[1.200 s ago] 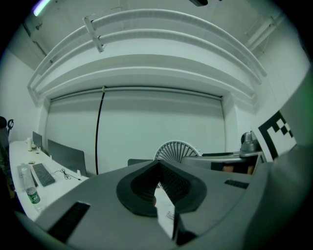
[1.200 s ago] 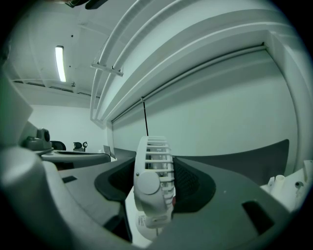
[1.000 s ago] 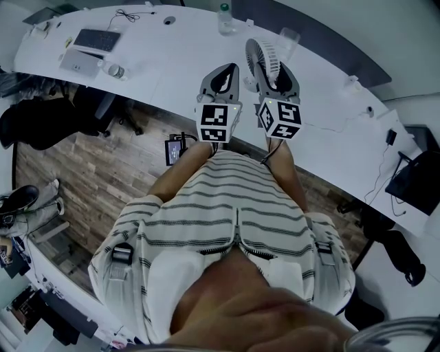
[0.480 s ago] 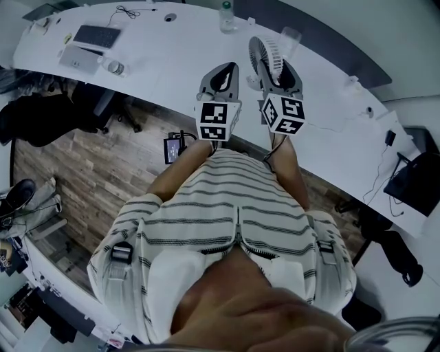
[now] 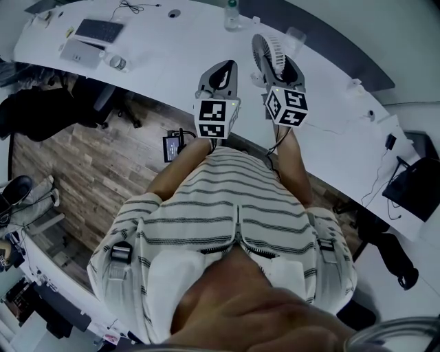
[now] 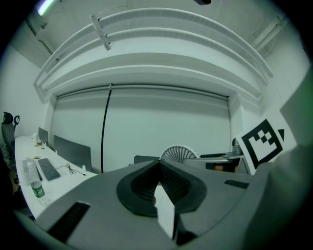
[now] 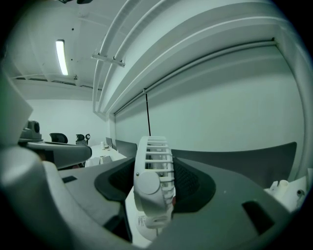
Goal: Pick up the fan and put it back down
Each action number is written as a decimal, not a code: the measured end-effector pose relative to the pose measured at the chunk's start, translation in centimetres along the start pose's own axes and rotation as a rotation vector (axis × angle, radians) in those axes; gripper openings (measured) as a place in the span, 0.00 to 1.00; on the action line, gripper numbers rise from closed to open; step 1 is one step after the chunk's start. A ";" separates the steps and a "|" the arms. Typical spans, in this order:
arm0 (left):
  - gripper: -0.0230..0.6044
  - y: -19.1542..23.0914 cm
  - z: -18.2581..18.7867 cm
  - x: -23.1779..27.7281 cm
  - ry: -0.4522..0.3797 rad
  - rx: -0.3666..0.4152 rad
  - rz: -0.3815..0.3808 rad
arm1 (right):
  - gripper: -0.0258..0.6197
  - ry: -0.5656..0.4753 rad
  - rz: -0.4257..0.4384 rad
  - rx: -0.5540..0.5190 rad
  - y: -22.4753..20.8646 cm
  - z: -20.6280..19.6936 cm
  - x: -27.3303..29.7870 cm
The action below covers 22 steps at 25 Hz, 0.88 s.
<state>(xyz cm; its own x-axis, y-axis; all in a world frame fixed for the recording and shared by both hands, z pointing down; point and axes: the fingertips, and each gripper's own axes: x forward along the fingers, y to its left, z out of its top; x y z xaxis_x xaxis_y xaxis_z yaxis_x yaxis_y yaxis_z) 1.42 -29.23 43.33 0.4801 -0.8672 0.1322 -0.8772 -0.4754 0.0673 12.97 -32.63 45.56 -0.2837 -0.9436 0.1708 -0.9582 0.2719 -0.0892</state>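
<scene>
- The long, curved white desk (image 5: 172, 51) has a smooth matt top. It fills the upper part of the head view.
- The right tool (image 5: 276, 69) is dark grey moulded plastic with ribbed black pads. Its 2 jaws are clamped on the fan, 1 on each flat face of the grille.
- The left tool (image 6: 159, 166) is of the same build. Its jaws are pressed together with nothing between them, and it hangs just beside the right tool, taking no part.
- The small white plastic fan (image 7: 152, 171) has a round slatted grille and a smooth round hub. It sits upright and edge-on between the right tool's pads, over the desk's far half. No view shows whether its base is clear of the top.
- The grasp is made, so I judge this to be the pick-up half of the task. The next move calls for lowering the fan straight, base flat on the desk, before the jaws part. The thin slats look springy, so it may shift as the grip is released.
- A dark grey keyboard (image 5: 100, 30) and a clear plastic bottle (image 5: 232, 17) lie well apart from the fan.
</scene>
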 end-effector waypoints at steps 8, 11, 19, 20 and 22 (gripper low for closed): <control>0.05 1.0 -0.3 0.4 0.005 -0.004 0.017 | 0.39 0.078 0.031 -0.001 -0.5 -1.9 2.4; 0.05 1.2 -0.5 0.5 0.008 -0.007 0.024 | 0.39 0.107 0.041 -0.007 -0.8 -2.6 3.3; 0.05 1.8 -0.3 0.8 0.004 -0.018 0.032 | 0.39 0.204 0.069 -0.035 -1.7 -5.8 6.2; 0.05 1.9 -0.4 0.7 0.006 -0.017 0.035 | 0.39 0.216 0.076 -0.033 -1.7 -6.3 6.5; 0.05 2.0 -0.6 0.8 0.010 -0.021 0.038 | 0.39 0.241 0.089 -0.033 -2.0 -7.2 6.9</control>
<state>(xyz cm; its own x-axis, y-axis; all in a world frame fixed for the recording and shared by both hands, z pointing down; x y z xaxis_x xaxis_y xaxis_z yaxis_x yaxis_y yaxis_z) 0.08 -30.77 44.17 0.4466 -0.8829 0.1451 -0.8947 -0.4390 0.0827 12.62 -38.30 53.98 -0.3639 -0.8446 0.3928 -0.9287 0.3614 -0.0833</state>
